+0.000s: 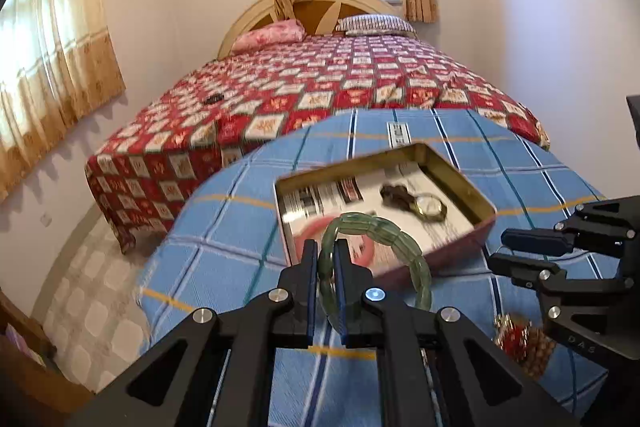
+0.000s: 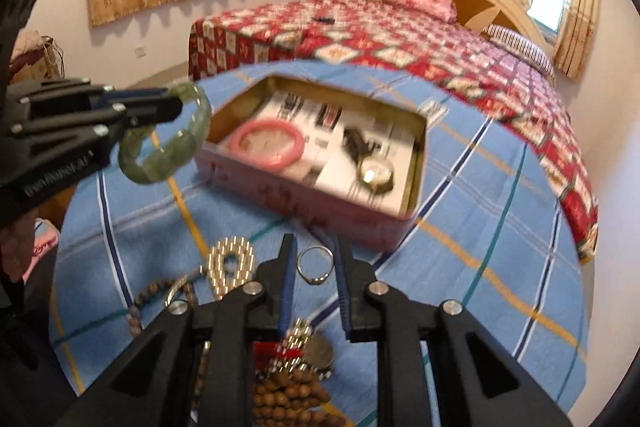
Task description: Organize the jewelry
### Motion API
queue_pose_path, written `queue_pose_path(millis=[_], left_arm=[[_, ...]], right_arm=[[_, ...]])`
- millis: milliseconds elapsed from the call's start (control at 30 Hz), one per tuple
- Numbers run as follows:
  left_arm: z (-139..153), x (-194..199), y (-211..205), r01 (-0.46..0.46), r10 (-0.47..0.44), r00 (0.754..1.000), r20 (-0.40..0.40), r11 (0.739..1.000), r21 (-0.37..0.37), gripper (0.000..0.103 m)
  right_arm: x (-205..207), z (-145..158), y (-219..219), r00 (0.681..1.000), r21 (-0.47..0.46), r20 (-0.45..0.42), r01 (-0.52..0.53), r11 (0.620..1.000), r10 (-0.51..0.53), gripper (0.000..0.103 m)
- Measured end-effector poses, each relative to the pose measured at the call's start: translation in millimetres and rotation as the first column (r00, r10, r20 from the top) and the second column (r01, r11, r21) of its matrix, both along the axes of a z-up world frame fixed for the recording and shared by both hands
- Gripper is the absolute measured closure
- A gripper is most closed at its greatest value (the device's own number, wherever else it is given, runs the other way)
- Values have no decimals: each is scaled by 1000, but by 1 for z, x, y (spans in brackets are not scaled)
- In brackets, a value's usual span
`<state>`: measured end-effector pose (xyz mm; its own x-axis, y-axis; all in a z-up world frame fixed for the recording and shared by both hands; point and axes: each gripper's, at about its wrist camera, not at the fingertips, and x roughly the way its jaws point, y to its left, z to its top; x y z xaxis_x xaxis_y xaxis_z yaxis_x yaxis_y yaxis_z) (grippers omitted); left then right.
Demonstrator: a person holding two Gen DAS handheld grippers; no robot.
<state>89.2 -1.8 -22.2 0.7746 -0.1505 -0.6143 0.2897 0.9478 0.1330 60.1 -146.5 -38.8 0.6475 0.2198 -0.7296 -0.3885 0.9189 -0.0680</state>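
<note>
My left gripper (image 1: 324,247) is shut on a green stone bracelet (image 1: 400,231), which hangs in the air just in front of the open pink tin box (image 1: 460,179). From the right wrist view, the left gripper (image 2: 176,103) and the green bracelet (image 2: 138,167) hover left of the tin (image 2: 304,211). A pink bangle (image 2: 276,165) and a gold watch (image 2: 376,175) lie inside the tin on printed paper. My right gripper (image 2: 314,251) is shut on a small silver ring (image 2: 320,279), held above the blue checked cloth. The left wrist view shows the right gripper (image 1: 498,249) at the right.
Below the right gripper lie a gold bead bracelet (image 2: 232,263), brown wooden bead strands (image 2: 288,399) and a red-tasselled piece (image 1: 516,339). The blue checked cloth (image 2: 480,227) covers a round table. A bed with a red patterned cover (image 1: 320,79) stands behind it.
</note>
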Motion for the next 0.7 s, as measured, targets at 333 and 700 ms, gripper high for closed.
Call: queue_pose_path(millis=[333,700], left_arm=[[2,42,-8,-12,11,1000,11,999,38,96],[-19,73,-16,-18,21,999,-35,996,87,95]], right_arm=[[48,12,-6,998,20,45,51,998,-52,82],[76,2,-3,998,1,25,58,998,-58,82]])
